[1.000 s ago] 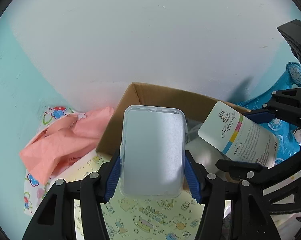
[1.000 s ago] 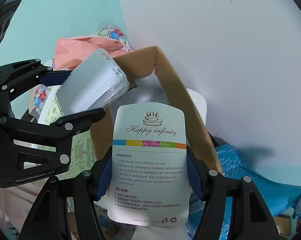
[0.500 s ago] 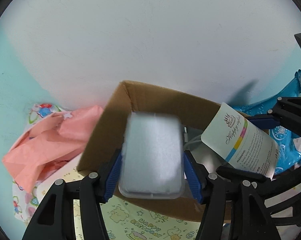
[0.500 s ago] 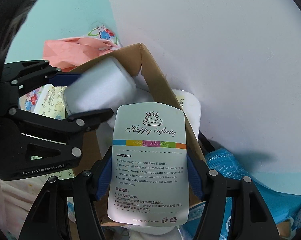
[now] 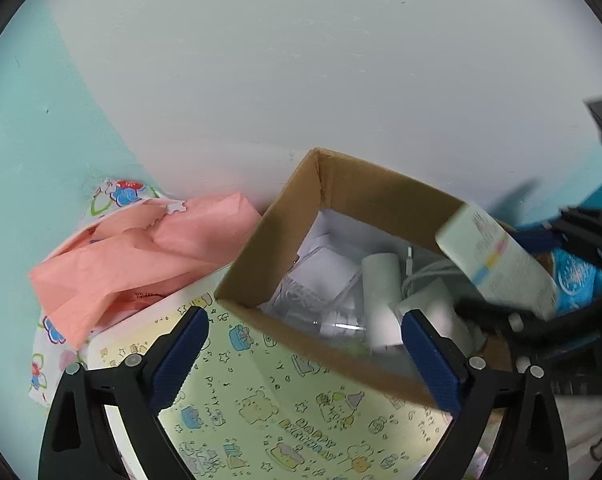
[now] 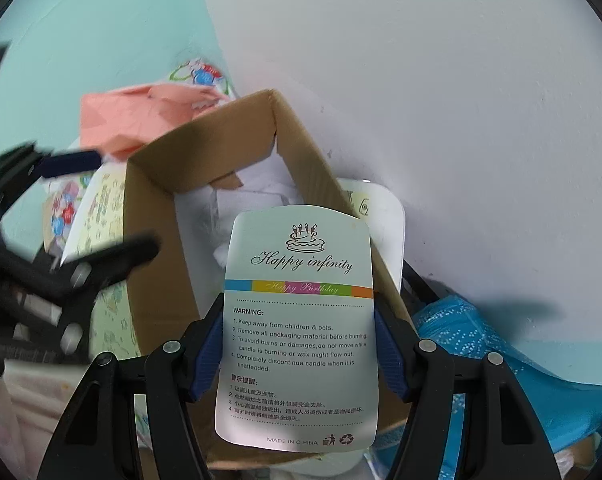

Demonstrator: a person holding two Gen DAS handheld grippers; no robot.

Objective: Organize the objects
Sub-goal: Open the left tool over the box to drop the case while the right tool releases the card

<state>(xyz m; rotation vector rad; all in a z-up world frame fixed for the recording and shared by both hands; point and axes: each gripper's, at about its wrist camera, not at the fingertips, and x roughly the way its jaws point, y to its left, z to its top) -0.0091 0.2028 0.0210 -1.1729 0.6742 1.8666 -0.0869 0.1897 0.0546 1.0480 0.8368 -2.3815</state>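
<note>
Cardboard box (image 5: 365, 196): open, rectangular | left claw (image 5: 305, 356): just spread, empty | right claw (image 6: 301, 356): pinching glossy card (image 6: 301, 320)

**A home corner cluttered with party supplies**

A cardboard box (image 5: 353, 196) of odds and ends sits against a white-and-mint wall (image 5: 261, 60), beside birthday-print paper (image 5: 285, 412), a cartoon-patterned cloth (image 5: 121, 194) and pink tissue (image 5: 141, 256).

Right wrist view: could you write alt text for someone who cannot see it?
The right gripper holds a candle card reading "Happy infinity" above an open cardboard box by a white wall. A pink cloth lies behind the box, and the left gripper shows blurred at left.
</note>
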